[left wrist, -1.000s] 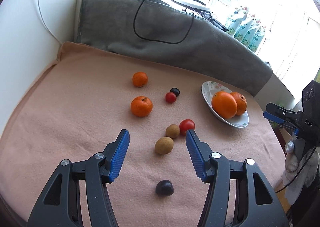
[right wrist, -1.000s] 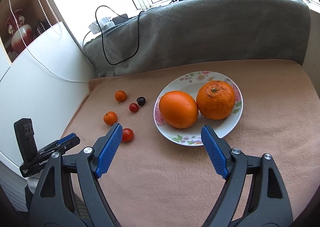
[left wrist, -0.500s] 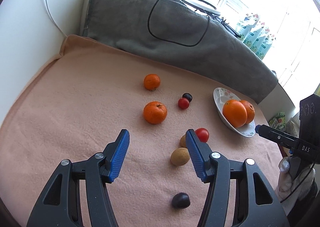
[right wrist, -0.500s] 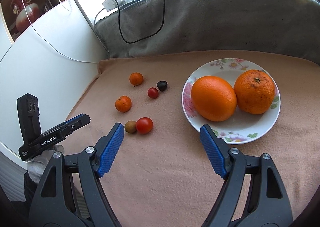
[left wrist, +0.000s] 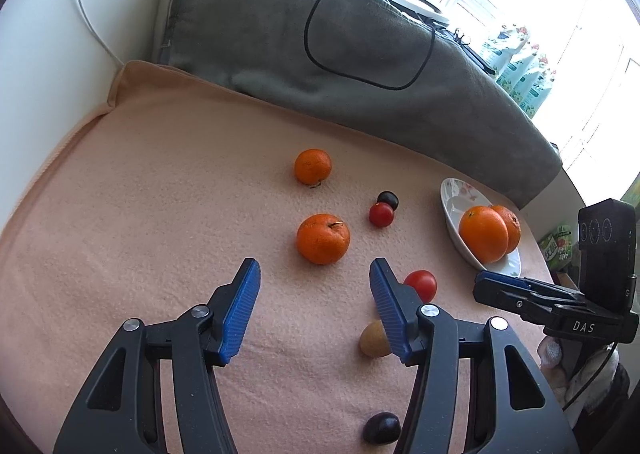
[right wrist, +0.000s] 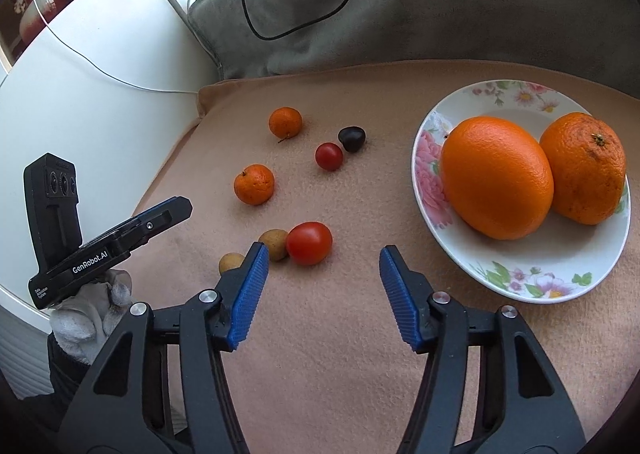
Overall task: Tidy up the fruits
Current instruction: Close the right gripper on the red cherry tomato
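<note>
My left gripper is open and empty, just short of a mandarin on the peach cloth. A second mandarin lies farther back. My right gripper has its jaws closing with nothing between them. A red tomato sits just ahead of its left finger, touching a tan fruit. A floral plate at the right holds two oranges. A small tomato and a dark fruit lie together mid-cloth.
A grey cushion with a black cable backs the cloth, and a white wall is on the left. Another tan fruit and a dark fruit lie near the front edge. A gloved hand holds the left gripper.
Both grippers have moved forward and lower over the cloth. The right one swung left from the plate toward the tomato and its jaws narrowed. The left one neared the mandarin.
</note>
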A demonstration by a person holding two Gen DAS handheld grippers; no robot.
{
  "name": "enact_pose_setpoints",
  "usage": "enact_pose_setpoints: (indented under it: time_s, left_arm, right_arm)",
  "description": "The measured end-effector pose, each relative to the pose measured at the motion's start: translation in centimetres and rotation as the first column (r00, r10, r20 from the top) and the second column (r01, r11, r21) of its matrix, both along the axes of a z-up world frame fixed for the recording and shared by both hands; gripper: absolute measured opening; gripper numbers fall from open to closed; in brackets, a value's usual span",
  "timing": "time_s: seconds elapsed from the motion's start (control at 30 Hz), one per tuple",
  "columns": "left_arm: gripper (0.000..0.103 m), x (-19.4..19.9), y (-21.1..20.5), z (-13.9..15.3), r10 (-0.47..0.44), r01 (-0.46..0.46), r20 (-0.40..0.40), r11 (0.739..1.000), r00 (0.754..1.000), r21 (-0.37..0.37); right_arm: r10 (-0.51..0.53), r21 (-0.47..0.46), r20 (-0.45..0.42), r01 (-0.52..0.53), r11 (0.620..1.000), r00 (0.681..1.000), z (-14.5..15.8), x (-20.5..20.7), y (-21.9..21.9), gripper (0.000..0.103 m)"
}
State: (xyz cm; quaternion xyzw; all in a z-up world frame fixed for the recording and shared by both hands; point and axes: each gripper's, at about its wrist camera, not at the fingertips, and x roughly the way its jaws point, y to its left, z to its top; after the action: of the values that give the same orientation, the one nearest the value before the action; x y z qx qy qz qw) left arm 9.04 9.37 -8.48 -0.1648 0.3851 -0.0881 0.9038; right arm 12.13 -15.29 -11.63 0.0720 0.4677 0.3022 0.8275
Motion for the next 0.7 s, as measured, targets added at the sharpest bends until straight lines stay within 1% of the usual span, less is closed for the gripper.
enact_pose_setpoints:
  time_s: [0.1, 0.33, 0.57, 0.7]
  left_arm:
    - [0.056, 0.7, -0.3, -0.2, -0.011, 0.011, -0.005, 1.000, 1.000, -0.009]
    - [0.054, 2.5, -0.9, -1.0, -0.035, 0.034, -0.029, 0.999, 0.999, -0.022]
    - [0.053, 3.9, -1.3, -1.7, -0.048, 0.047, -0.051, 0.999, 0.998, -0.026]
    - [0.052, 4.3, -1.3, -2.2, -0.046, 0.044, -0.065, 0.998, 0.997, -0.034]
  right_arm:
    - [0.006, -0.003, -0.014, -0.006, 1.000, 1.000, -0.6, 0.5, 0.6, 0.059]
    - [0.013, 0.008, -0.048, -0.013, 1.000, 0.999, -1.9, 1.5, 1.4, 0.052]
    - [0.024, 0.022, -0.070, -0.022, 0.999, 0.997, -2.4, 2.1, 2.1, 0.051]
    - [0.025, 0.026, -0.080, -0.023, 0.999, 0.996, -2.6, 2.3, 2.4, 0.048]
